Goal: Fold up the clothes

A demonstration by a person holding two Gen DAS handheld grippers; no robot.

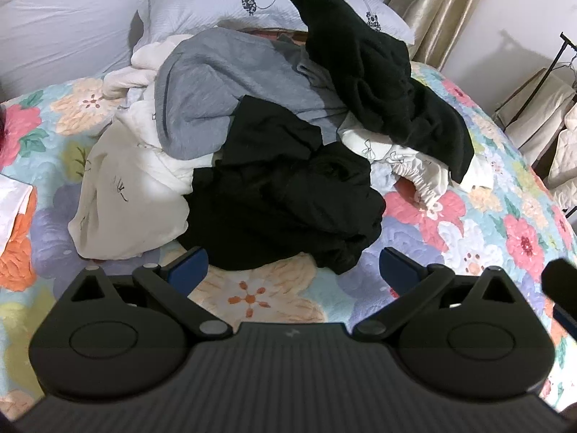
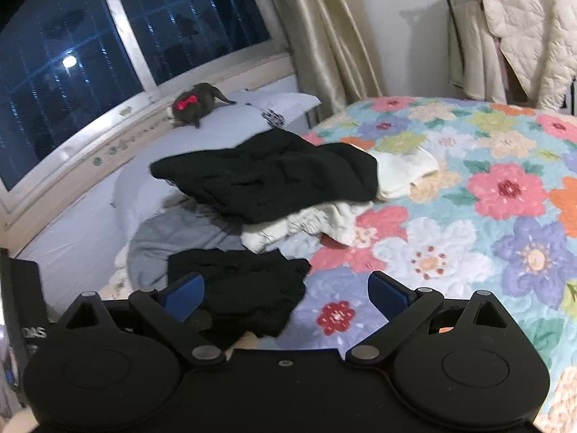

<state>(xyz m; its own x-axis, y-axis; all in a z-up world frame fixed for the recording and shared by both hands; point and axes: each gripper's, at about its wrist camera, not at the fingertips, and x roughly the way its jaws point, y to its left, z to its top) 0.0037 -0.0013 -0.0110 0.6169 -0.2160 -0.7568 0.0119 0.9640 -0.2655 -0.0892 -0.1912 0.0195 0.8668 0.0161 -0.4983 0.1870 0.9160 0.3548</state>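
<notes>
A heap of unfolded clothes lies on the floral quilt (image 1: 468, 223). In the left wrist view a crumpled black garment (image 1: 285, 198) is nearest, with a grey sweatshirt (image 1: 216, 93), white clothes (image 1: 122, 195) and a second black garment (image 1: 382, 83) behind it. My left gripper (image 1: 294, 269) stands open just short of the near black garment, holding nothing. In the right wrist view my right gripper (image 2: 285, 294) is open too, over the edge of the near black garment (image 2: 245, 285); the other black garment (image 2: 274, 176) and white clothes (image 2: 400, 169) lie farther off.
Pale pillows (image 1: 223, 0) and a grey plush toy with a red bow (image 2: 198, 103) sit by the window (image 2: 108, 29). Curtains (image 2: 324, 36) hang at the bed's corner. A rack with cream quilted coats (image 2: 526, 36) stands beyond the bed. Open quilt (image 2: 487, 234) stretches to the right.
</notes>
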